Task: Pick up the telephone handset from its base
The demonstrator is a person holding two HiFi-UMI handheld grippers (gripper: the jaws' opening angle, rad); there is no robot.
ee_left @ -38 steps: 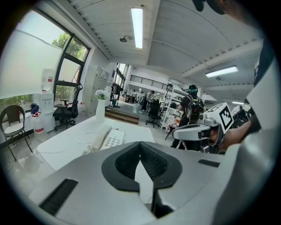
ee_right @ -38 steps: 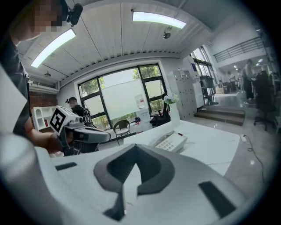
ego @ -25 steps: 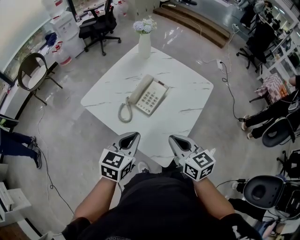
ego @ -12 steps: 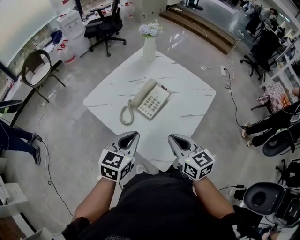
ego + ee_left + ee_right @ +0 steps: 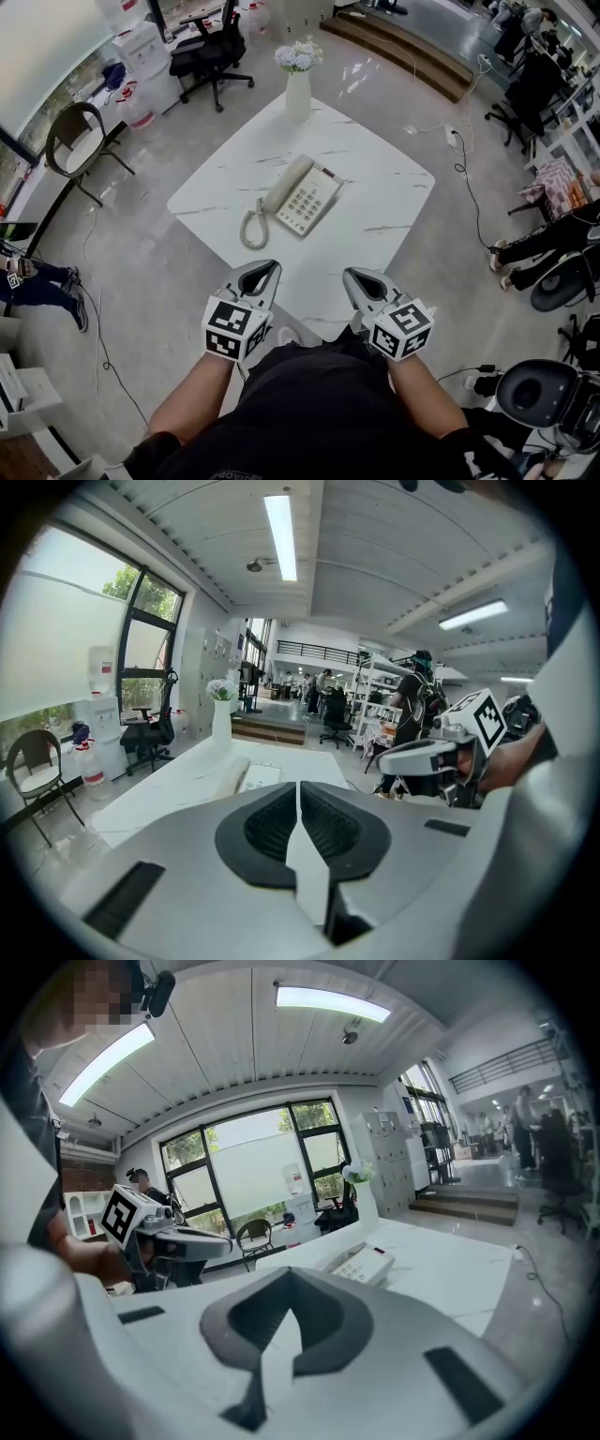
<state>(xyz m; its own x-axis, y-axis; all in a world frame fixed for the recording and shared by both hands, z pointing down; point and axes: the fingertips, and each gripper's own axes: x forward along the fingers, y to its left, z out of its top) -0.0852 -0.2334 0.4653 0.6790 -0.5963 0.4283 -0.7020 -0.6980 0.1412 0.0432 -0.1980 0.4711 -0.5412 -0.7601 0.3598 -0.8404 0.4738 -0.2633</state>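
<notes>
So far: nothing of the task appears done; the handset has not been lifted and neither gripper is near it.

Handset: the cream telephone handset (image 5: pixel 286 184) lies in its cradle along the left side of the telephone base (image 5: pixel 311 201). The phone sits near the middle of the white marble-patterned table (image 5: pixel 384 173).

Cord: a coiled cord (image 5: pixel 251 228) loops on the tabletop from the phone's near end, towards the person.

Left gripper: the left gripper (image 5: pixel 270 270) is held low in front of the person's body, over the table's near edge and well apart from the phone. Its jaws are pressed together with nothing between them.

Right gripper: the right gripper (image 5: pixel 351 276) is held level beside the left one, also well short of the phone. Its jaws are closed too, pinching nothing.

Other things: a white vase of pale flowers (image 5: pixel 298 80) stands at the table's far corner, clear of the phone.

Left to do: by the look of it, the whole task remains. One gripper would have to reach forward across the table, spread its jaws over the handset, close on it and raise it off the base. The coiled cord would trail along as it rises.

Step in hand: most likely a starting pose before the reach.
</notes>
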